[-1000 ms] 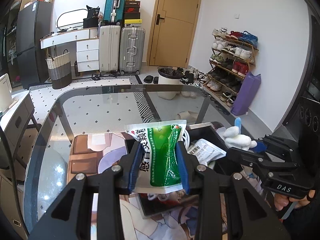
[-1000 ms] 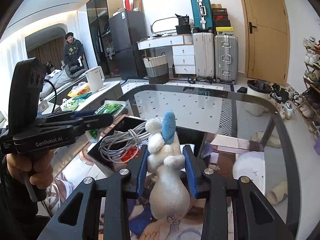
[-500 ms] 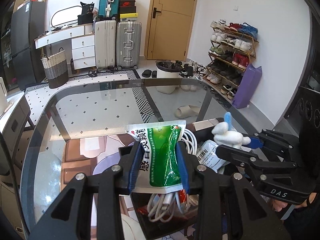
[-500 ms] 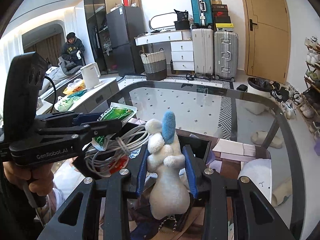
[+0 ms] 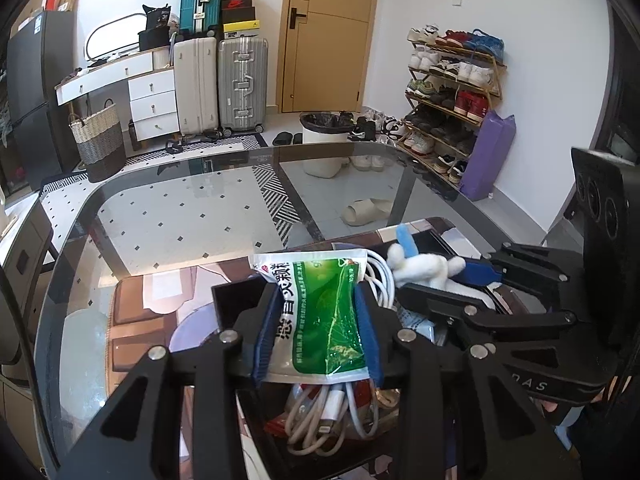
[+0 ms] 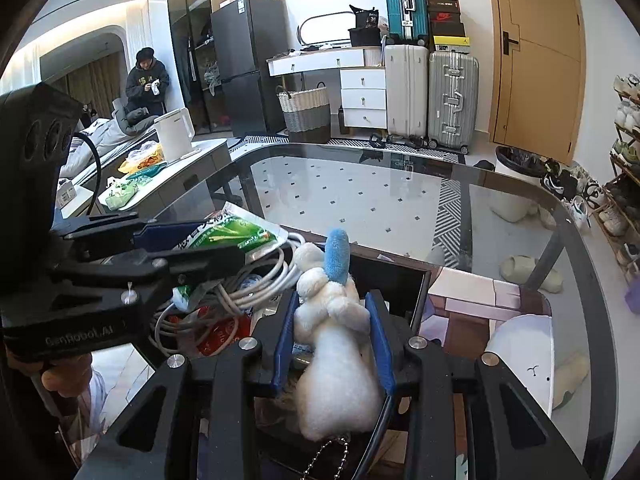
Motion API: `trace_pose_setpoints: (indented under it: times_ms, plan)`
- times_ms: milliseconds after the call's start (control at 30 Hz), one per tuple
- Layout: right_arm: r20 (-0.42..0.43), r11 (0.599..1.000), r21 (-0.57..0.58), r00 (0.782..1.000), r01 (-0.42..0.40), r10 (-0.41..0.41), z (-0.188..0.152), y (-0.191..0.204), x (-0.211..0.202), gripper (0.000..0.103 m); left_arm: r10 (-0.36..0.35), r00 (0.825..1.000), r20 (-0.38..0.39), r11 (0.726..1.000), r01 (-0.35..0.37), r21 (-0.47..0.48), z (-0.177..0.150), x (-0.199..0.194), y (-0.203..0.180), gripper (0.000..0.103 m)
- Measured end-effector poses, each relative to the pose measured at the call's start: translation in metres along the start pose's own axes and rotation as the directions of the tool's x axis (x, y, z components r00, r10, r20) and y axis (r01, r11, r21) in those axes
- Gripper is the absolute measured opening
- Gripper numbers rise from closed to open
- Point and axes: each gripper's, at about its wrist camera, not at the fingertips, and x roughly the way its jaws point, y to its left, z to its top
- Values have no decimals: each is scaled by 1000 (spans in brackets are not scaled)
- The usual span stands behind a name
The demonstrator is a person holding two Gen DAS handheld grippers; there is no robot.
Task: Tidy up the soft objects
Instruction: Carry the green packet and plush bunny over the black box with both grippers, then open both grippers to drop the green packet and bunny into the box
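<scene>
My left gripper [image 5: 318, 322] is shut on a green and white medicine sachet [image 5: 320, 312] and holds it over a black tray [image 5: 232, 298] with white cables [image 5: 320, 420] and packets in it. The sachet also shows in the right wrist view [image 6: 230, 234]. My right gripper [image 6: 332, 340] is shut on a white plush toy [image 6: 334, 344] with a blue ear, also above the tray [image 6: 400, 280]. The toy shows in the left wrist view [image 5: 424, 268], just right of the sachet.
The tray sits on a printed mat [image 5: 140, 320] on a glass table [image 5: 180, 208]. A white round object [image 6: 520, 356] lies on the mat at right. Suitcases [image 5: 220, 80], a shoe rack [image 5: 452, 96] and a seated person [image 6: 146, 80] are in the background.
Both grippers have moved forward over the black tray, carrying the sachet and the plush toy. The cables and packets in the tray are now right below them.
</scene>
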Motion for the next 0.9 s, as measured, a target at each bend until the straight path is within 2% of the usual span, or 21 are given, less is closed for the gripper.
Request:
trace_pose_setpoints:
  times_ms: [233,433,467,533,600,800,900]
  plan:
    - [-1,999,-24,1000,25,-25,0,3,4,35,11,1000,-6,1000,-11,18,-7,2,-6,36]
    - [6,1000,-9,1000,-15,15,-3,2,-2,36,34,999,4,999,-34,42,-8,4,-9,37]
    - [11,1000,-14,1000,-7,8,-3,3,-4,38,35,999,4,999,-35,41,-8,4,-8,38]
    - [25,1000,-12,999,-22,22,-5,3,-9,50,40,999,8,999,-40,29,-7,2,-6,40]
    - [35,999,-17,999,-27,27,-8,6,-16,54,42,999,13,999,-43,27,-7,1,-6,42]
    - [73,999,-32,997,2,0,-15,9,-40,86,75,997,30,996,-77,41,-9,-9,-8,53]
    - [90,1000,-27,996,0,3,-22,10,-53,91,66,997,47,997,-67,39,-13,-19,-10,61]
